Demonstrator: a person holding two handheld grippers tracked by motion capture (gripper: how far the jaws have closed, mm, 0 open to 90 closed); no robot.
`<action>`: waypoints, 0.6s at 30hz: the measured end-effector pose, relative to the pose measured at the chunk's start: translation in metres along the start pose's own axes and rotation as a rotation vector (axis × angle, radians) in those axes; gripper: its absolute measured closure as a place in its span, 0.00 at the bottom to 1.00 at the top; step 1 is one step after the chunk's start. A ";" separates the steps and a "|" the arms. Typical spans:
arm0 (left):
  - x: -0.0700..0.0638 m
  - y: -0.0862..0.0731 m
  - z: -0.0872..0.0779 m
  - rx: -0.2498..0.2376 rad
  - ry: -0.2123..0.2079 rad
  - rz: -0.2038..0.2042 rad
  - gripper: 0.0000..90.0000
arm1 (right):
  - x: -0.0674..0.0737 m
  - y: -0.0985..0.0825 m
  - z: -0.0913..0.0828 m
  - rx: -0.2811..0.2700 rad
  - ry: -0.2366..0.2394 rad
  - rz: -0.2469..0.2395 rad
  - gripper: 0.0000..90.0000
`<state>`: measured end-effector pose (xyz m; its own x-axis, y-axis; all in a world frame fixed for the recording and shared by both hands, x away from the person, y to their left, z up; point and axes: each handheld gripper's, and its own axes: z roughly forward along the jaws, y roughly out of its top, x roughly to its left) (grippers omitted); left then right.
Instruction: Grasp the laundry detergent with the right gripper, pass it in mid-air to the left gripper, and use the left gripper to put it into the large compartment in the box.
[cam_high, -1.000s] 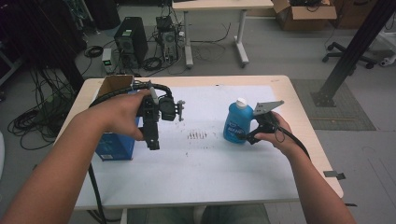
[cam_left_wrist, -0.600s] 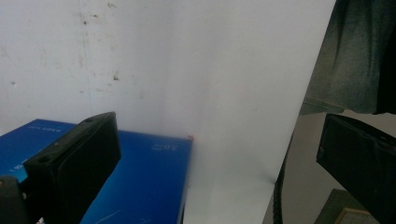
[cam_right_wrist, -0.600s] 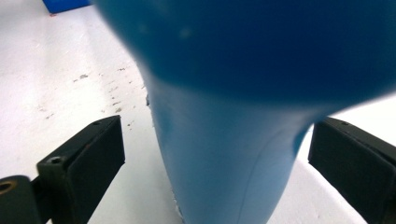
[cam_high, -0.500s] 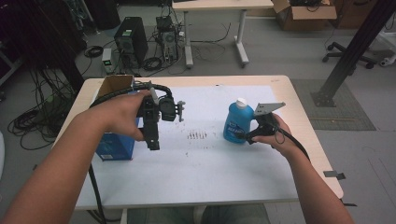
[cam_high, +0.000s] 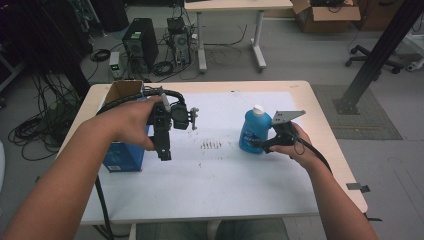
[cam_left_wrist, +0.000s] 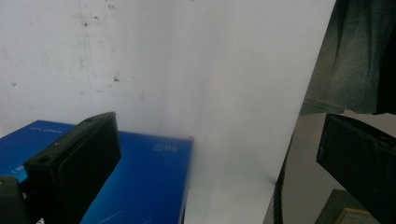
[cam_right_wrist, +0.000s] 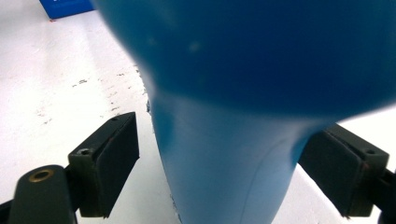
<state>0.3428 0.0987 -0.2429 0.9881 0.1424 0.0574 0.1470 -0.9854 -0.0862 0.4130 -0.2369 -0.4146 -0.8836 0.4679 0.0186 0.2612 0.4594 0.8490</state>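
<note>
A blue bottle (cam_high: 254, 131) with a white cap stands upright on the white sheet, right of the middle. My right gripper (cam_high: 257, 145) reaches level around its lower body. In the right gripper view the bottle (cam_right_wrist: 243, 93) sits between the jaws of this gripper (cam_right_wrist: 227, 128). They have just been closing, and a gap shows beside the left pad (cam_right_wrist: 112, 154). My left gripper (cam_high: 164, 154) hangs pointing down over the right edge of a blue box (cam_high: 122, 156). Its jaws (cam_left_wrist: 217, 123) stand wide open with nothing between them, above the box (cam_left_wrist: 144, 177).
An open cardboard box (cam_high: 122, 90) stands at the table's back left, behind the blue box. The white sheet (cam_high: 215, 175) covers most of the wooden table (cam_high: 320, 100). Small dark marks (cam_high: 212, 145) lie mid-sheet. Computers, cables and another desk stand on the floor beyond.
</note>
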 end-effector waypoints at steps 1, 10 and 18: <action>0.000 0.000 0.000 0.000 0.000 0.000 0.00 | 0.000 0.000 0.000 0.000 0.001 -0.001 0.18; 0.000 0.000 0.001 0.001 0.000 -0.001 0.00 | 0.001 -0.001 0.003 -0.006 0.002 -0.013 0.22; 0.001 0.000 0.002 0.003 -0.001 -0.002 0.00 | 0.002 -0.002 0.004 -0.009 0.000 -0.029 0.25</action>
<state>0.3436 0.0987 -0.2449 0.9879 0.1441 0.0567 0.1487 -0.9849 -0.0886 0.4125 -0.2335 -0.4181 -0.8908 0.4543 -0.0065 0.2317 0.4666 0.8536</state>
